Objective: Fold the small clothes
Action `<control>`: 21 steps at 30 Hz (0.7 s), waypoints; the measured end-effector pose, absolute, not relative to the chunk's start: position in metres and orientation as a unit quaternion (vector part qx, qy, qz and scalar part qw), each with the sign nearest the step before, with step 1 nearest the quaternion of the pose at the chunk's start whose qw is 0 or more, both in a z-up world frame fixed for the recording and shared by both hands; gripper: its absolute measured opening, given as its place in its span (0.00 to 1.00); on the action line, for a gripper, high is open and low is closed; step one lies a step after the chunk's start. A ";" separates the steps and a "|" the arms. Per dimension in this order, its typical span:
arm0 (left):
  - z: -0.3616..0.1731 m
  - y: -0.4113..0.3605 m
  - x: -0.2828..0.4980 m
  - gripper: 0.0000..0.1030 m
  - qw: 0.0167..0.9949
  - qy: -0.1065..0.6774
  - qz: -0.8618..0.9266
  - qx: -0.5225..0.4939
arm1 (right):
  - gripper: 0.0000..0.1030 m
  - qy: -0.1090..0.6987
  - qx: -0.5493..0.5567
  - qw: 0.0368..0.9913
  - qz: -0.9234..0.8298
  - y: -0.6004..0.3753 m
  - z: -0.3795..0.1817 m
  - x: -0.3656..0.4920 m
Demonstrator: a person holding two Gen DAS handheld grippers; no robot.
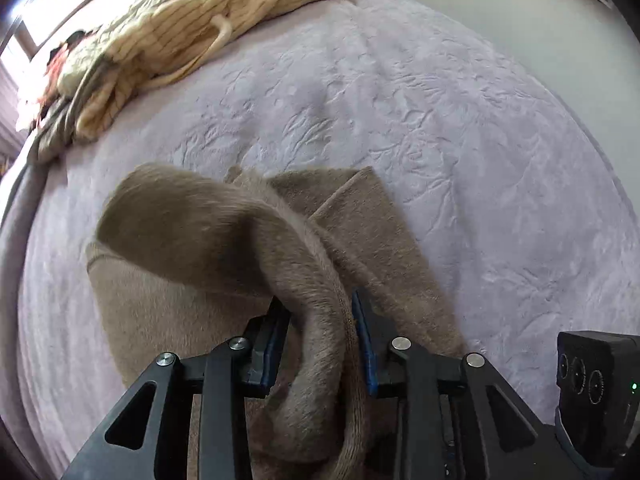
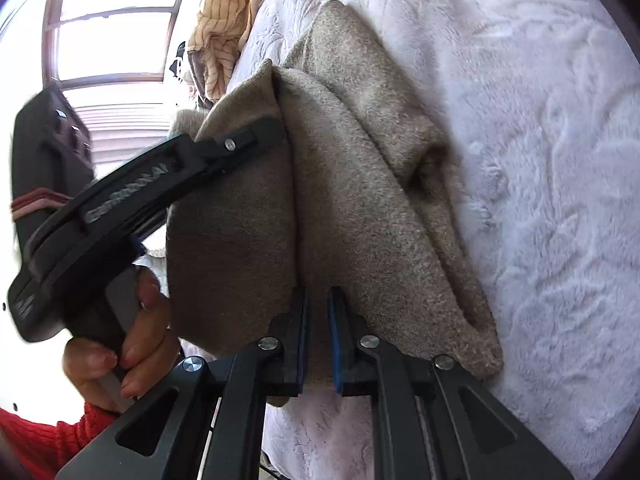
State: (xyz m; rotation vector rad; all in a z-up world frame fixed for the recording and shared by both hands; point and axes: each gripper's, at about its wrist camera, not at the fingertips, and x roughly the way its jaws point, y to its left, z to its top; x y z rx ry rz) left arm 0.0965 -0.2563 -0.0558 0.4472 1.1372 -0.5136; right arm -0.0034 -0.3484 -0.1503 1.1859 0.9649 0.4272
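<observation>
A taupe fleece garment (image 1: 192,248) lies partly folded on a lilac plush bedspread (image 1: 440,128). My left gripper (image 1: 320,312) is shut on a rolled edge of the garment and lifts it above the bed. In the right wrist view the same garment (image 2: 340,184) hangs in folds. My right gripper (image 2: 318,304) is shut on its lower edge. The left gripper (image 2: 276,128) shows there at the left, held by a hand (image 2: 132,332), its fingers clamped on the garment's upper edge.
A heap of cream striped clothes (image 1: 180,28) lies at the far edge of the bed, also in the right wrist view (image 2: 224,20). A window (image 2: 112,20) stands behind it. The bed's edge (image 1: 16,216) runs along the left.
</observation>
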 end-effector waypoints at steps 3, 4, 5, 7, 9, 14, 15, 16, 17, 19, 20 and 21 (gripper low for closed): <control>-0.042 -0.281 0.085 0.59 0.792 0.490 -0.271 0.243 | 0.12 0.432 0.536 0.699 0.193 -0.366 -0.163 -0.006; -0.037 -0.284 0.084 0.65 0.796 0.483 -0.280 0.233 | 0.11 0.432 0.537 0.698 0.193 -0.367 -0.164 -0.006; -0.031 -0.284 0.085 0.65 0.799 0.480 -0.288 0.218 | 0.11 0.431 0.539 0.697 0.193 -0.369 -0.165 -0.008; -0.025 -0.280 0.084 0.65 0.799 0.486 -0.299 0.189 | 0.11 0.429 0.542 0.696 0.194 -0.374 -0.168 -0.011; -0.017 -0.264 0.089 0.65 0.804 0.490 -0.296 0.159 | 0.11 0.417 0.553 0.695 0.192 -0.381 -0.169 -0.014; -0.005 -0.199 0.111 0.65 0.837 0.486 -0.234 0.090 | 0.36 0.341 0.637 0.661 0.202 -0.416 -0.180 -0.018; -0.005 -0.181 0.117 0.65 0.843 0.488 -0.212 0.077 | 0.40 0.328 0.653 0.651 0.206 -0.421 -0.183 -0.017; -0.009 -0.165 0.123 0.65 0.847 0.492 -0.190 0.068 | 0.40 0.317 0.665 0.642 0.212 -0.426 -0.185 -0.014; -0.014 -0.148 0.129 0.65 0.849 0.498 -0.164 0.061 | 0.42 0.312 0.671 0.635 0.220 -0.429 -0.187 -0.009; -0.026 -0.120 0.136 0.65 0.850 0.510 -0.117 0.057 | 0.42 0.319 0.669 0.629 0.235 -0.432 -0.187 0.005; -0.032 -0.108 0.136 0.65 0.852 0.512 -0.096 0.056 | 0.44 0.326 0.663 0.628 0.244 -0.432 -0.186 0.013; -0.038 -0.097 0.137 0.65 0.852 0.514 -0.078 0.055 | 0.45 0.331 0.656 0.631 0.249 -0.433 -0.184 0.020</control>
